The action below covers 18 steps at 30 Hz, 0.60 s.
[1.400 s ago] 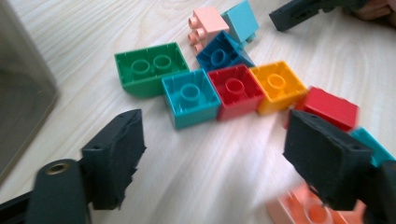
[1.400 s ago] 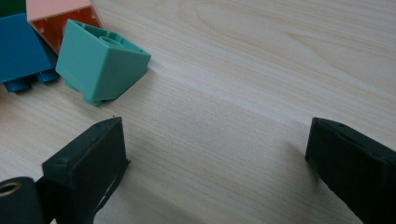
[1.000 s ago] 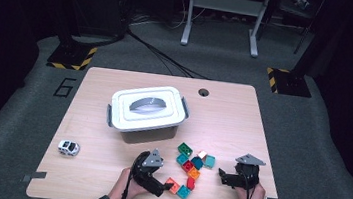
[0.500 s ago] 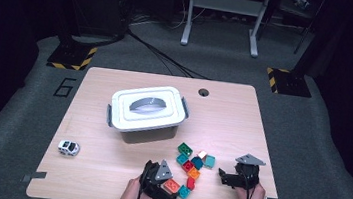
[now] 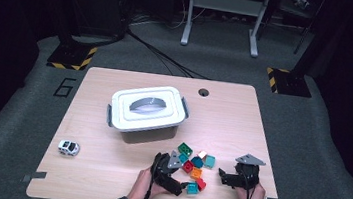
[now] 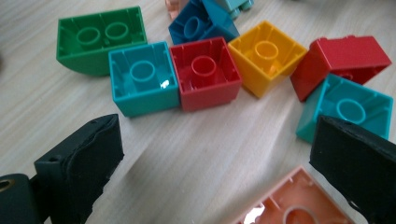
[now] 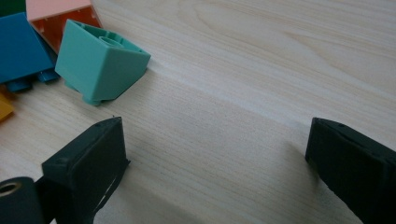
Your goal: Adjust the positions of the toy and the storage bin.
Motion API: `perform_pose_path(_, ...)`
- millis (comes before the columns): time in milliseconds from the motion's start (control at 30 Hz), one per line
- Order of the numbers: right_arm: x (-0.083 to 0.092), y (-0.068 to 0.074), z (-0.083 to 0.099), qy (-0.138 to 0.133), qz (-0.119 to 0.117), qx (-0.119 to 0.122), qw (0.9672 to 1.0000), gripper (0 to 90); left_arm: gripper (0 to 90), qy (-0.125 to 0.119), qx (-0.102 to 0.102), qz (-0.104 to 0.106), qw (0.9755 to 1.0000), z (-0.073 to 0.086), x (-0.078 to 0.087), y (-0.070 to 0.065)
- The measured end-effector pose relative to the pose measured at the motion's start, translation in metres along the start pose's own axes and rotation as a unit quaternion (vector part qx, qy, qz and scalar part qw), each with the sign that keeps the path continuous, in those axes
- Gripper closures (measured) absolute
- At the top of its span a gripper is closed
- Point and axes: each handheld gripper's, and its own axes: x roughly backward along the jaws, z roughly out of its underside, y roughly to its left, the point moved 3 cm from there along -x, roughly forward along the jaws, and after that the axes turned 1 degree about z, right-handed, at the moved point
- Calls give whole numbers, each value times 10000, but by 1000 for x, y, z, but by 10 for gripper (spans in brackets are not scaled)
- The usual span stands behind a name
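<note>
Both grippers, left (image 5: 181,185) and right (image 5: 223,177), gape empty beside the block pile (image 5: 192,164); I judge picking begins, next closing on a block.

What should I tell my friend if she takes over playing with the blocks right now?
Left gripper: jaws open, holding nothing, low over the table at the near edge of the toy blocks.
Right gripper: jaws open, holding nothing, over bare wood just right of the pile; a mint block lies nearest.
Blocks: loose in a heap at the front of the table, many hollow side up.
White storage box: behind the pile, lid on.
Toy car: front left, apart.
Done: no block is gripped.
Left: probably grip a block; the box would need opening first.
</note>
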Motion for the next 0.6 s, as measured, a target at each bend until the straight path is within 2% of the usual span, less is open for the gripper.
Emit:
perform_pose_path(200, 0, 0, 0, -2, -13, -8, 10000, 45, 29, -195, 39, 42, 9998, 10, 28, -5)
perform_pose_path(300, 0, 0, 0, 5, -17, -31, 10000, 45, 81, -230, 11, 145, 9996, 21, 39, -10)
perform_pose_path(433, 0, 0, 0, -6, -5, -6, 10000, 45, 192, -186, 19, 243, 9995, 32, 40, -17)
perform_pose_path(467, 0, 0, 0, -9, -1, -8, 10000, 45, 241, -188, -20, 193, 9996, 33, 39, -17)
perform_pose_path(600, 0, 0, 0, -10, 9, 9, 10000, 45, 417, -127, 44, 193, 9997, 32, 31, -15)
